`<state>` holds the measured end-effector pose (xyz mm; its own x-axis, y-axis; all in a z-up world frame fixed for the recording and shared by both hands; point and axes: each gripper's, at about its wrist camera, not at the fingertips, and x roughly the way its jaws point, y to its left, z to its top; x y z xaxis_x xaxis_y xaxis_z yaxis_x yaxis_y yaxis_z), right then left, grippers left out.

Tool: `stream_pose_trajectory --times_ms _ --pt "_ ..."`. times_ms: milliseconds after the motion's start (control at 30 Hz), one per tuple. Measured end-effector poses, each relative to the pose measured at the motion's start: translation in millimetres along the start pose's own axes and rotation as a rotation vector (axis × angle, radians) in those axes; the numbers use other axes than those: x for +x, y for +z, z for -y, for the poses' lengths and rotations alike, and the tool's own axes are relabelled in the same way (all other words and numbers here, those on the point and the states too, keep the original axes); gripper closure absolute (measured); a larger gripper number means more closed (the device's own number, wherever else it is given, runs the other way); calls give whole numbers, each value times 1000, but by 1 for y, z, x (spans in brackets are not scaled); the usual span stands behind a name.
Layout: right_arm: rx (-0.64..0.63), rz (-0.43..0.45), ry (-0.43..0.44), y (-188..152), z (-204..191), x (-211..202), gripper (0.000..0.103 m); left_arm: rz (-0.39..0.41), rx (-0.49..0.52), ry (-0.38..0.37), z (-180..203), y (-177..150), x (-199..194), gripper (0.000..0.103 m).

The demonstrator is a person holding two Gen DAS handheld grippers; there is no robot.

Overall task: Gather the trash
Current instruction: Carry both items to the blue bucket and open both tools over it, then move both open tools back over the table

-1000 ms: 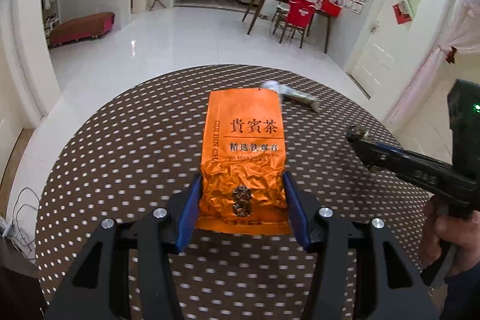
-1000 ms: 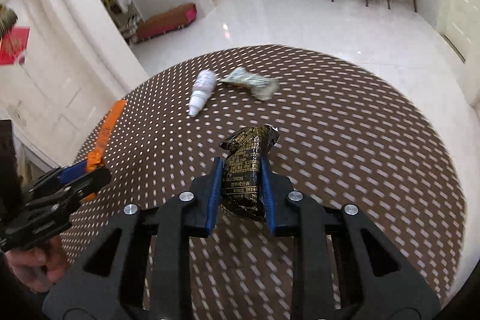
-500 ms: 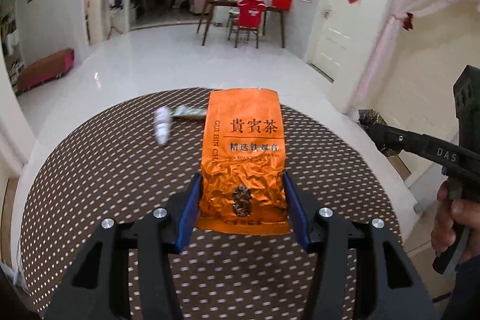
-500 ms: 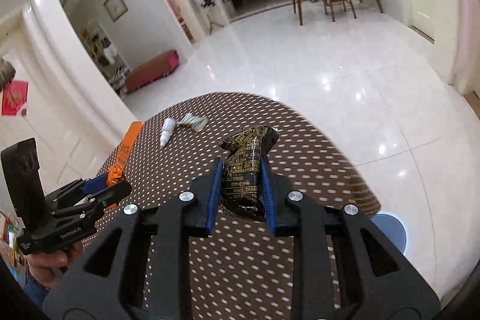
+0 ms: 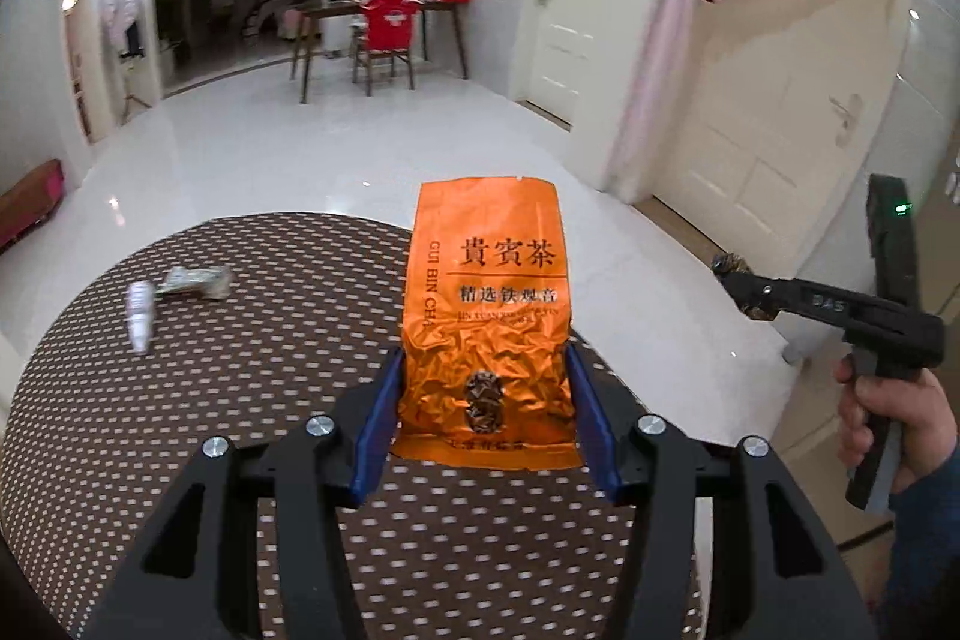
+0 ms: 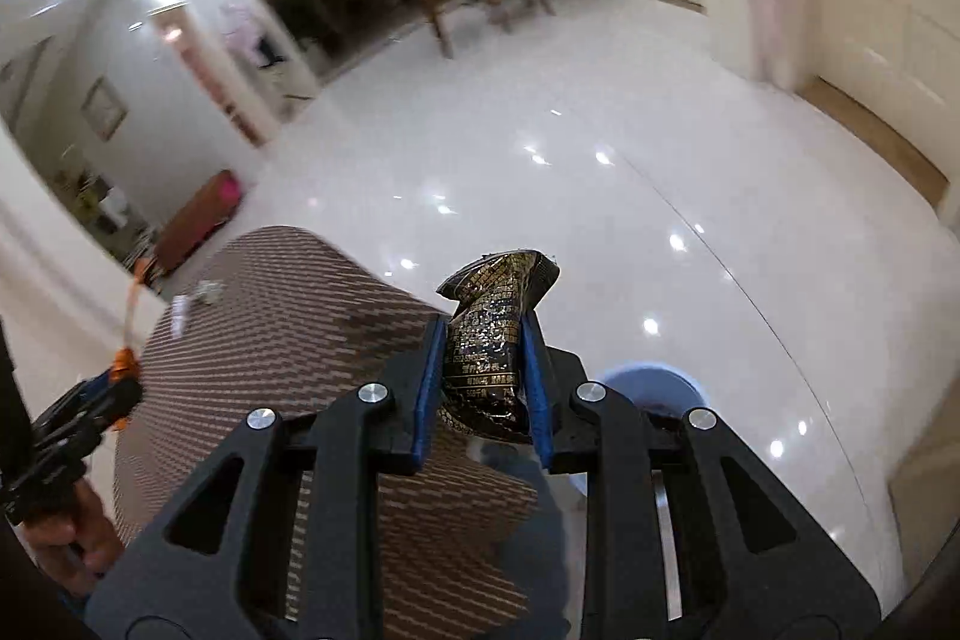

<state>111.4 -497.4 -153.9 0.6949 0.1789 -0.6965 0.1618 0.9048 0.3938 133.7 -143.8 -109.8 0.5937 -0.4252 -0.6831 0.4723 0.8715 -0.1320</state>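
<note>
- The left gripper (image 5: 486, 415), its blue-padded fingers (image 5: 377, 430) clamped on the lower edges of a crinkled orange foil tea packet with Chinese lettering (image 5: 487, 316), holds the packet upright above the near right part of a round table covered in brown cloth with white dots (image 5: 180, 400).
- On the table's far left side lie a small white plastic bottle (image 5: 139, 316) and, just beside it, a crumpled silvery-green wrapper (image 5: 195, 282).
- The right gripper (image 6: 483, 388) pinches a twisted black foil packet with gold print (image 6: 493, 340) between narrow-set blue pads, past the table's right edge and over the glossy white tiled floor (image 6: 600, 196).
- A blue round bin (image 6: 651, 385) stands on the floor right of the table, just beyond and below the black packet, partly hidden by the gripper.
- The motion-blurred right view leaves the bin's contents unclear.
</note>
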Motion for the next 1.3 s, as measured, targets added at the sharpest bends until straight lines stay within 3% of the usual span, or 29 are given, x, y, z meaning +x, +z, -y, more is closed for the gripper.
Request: stream_pose_trajectory --times_ms 333,367,400,567,1000,1033,1100,1300 --pt "108 -139 -63 -13 63 51 71 -66 88 -65 42 9 41 50" --pt "108 -153 -69 -13 67 57 59 -70 99 -71 48 10 45 50" --pt "112 -159 -70 -13 71 61 40 -75 109 -77 51 12 49 50" --pt "161 -129 -72 -11 89 56 23 -129 157 -114 75 19 81 50" --pt "223 37 -77 4 105 -9 18 -337 282 -201 127 30 177 50" --pt "225 43 -76 3 105 -12 18 -349 287 -195 128 31 185 48" --pt "231 58 -75 4 106 -19 18 -378 294 -185 131 36 195 16" --pt "229 68 -72 7 100 -21 14 -342 289 -123 120 43 187 10"
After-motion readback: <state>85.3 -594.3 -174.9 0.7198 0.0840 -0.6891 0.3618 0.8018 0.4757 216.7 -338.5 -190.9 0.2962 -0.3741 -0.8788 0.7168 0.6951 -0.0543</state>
